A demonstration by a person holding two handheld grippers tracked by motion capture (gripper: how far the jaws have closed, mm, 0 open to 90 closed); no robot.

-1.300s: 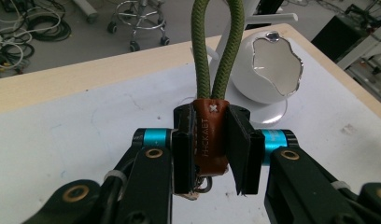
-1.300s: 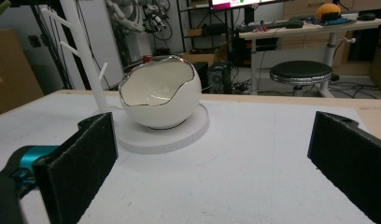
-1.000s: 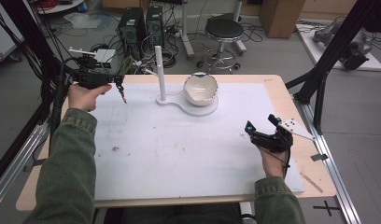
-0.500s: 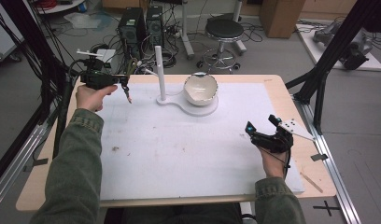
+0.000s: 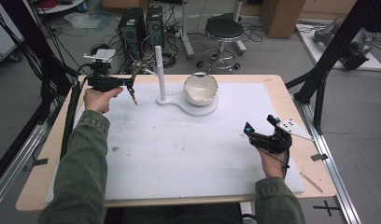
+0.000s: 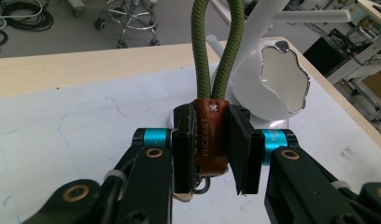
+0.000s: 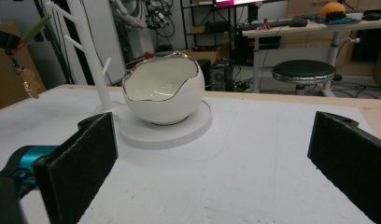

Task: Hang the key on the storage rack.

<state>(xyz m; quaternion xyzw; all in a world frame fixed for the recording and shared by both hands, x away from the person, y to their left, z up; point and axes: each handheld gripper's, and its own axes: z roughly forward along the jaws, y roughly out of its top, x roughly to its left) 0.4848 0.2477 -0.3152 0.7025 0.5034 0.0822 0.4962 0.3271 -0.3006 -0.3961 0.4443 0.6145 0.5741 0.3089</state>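
A person's left claw [image 6: 211, 156], held above the far left part of the white-covered surface [image 5: 179, 154], is clamped on the brown leather tab [image 6: 209, 135] of a keychain [image 5: 134, 81]. In the left gripper view its long axis runs away from the claw: an olive-green cord loop [image 6: 215, 51] extends up from the tab toward the white stand [image 5: 159, 74], while a metal ring shows just under the tab. The tab carries stamped lettering and a small white cross stitch. Near the stand's post, a white egg-shaped bowl [image 7: 163, 88] with a jagged silver rim sits on the round base. The right claw [image 7: 212, 158] rests near the surface's right edge, jaws wide apart, holding nothing.
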